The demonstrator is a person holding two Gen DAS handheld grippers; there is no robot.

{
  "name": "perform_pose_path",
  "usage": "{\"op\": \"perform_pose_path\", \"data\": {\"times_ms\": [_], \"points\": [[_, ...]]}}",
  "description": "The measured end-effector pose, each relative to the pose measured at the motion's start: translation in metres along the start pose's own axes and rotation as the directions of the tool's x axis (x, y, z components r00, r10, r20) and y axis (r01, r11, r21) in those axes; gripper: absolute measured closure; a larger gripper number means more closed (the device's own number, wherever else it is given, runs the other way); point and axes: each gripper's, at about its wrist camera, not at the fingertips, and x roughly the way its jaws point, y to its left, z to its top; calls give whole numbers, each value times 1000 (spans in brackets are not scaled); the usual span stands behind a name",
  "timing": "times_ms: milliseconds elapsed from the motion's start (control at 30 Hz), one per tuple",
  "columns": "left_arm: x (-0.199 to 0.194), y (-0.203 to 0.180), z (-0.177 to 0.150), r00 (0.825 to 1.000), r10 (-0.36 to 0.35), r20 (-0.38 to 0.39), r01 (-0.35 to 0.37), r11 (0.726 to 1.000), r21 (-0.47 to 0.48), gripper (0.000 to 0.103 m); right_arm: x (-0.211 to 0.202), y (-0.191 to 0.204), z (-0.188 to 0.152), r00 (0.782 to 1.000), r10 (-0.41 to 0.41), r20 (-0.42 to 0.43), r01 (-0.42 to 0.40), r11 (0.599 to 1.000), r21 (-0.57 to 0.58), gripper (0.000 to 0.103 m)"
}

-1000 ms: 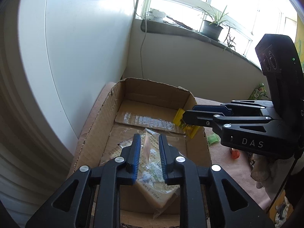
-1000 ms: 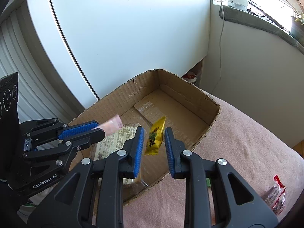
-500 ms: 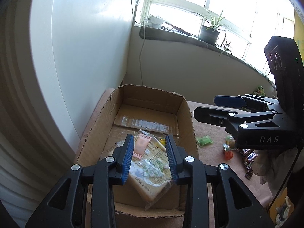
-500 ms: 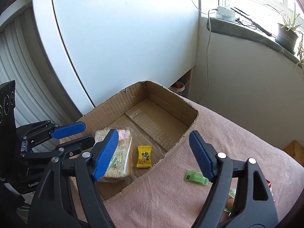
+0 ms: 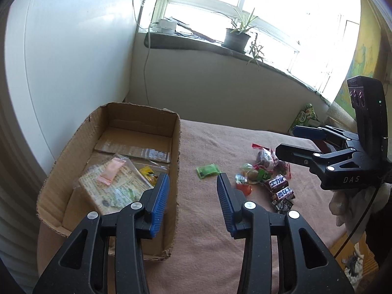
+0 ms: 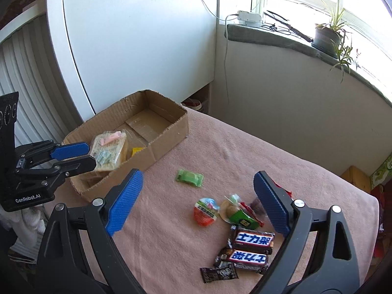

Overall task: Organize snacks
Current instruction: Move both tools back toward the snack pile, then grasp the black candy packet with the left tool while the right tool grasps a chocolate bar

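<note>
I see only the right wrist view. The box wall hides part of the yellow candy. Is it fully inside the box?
Observer: Yes. In the left wrist view the yellow candy lies on the floor of the cardboard box, between the big packet and the right wall.
Operator: Does the left claw hold something? I see it only from the side.
Observer: No. Its jaws have just been opening, and its own view shows nothing between them, only the box wall and the cloth below.
Operator: What is dark and blurred at the far side of the snack pile?
Observer: A clear bag with brown pieces inside.
</note>
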Motion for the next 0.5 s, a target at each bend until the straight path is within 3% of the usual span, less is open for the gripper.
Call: {"op": "perform_pose_path", "data": {"times_ms": [300,500], "points": [[24,-61,-17,993,-101,-55,105,992,66,63,-27,-75,-56,994,-95,-59,101,990,100,9],[42,-103,-36,979,-164,-121,179,975,133,63,-26,-101,-83,994,-65,-89,77,988,133,9]]}}
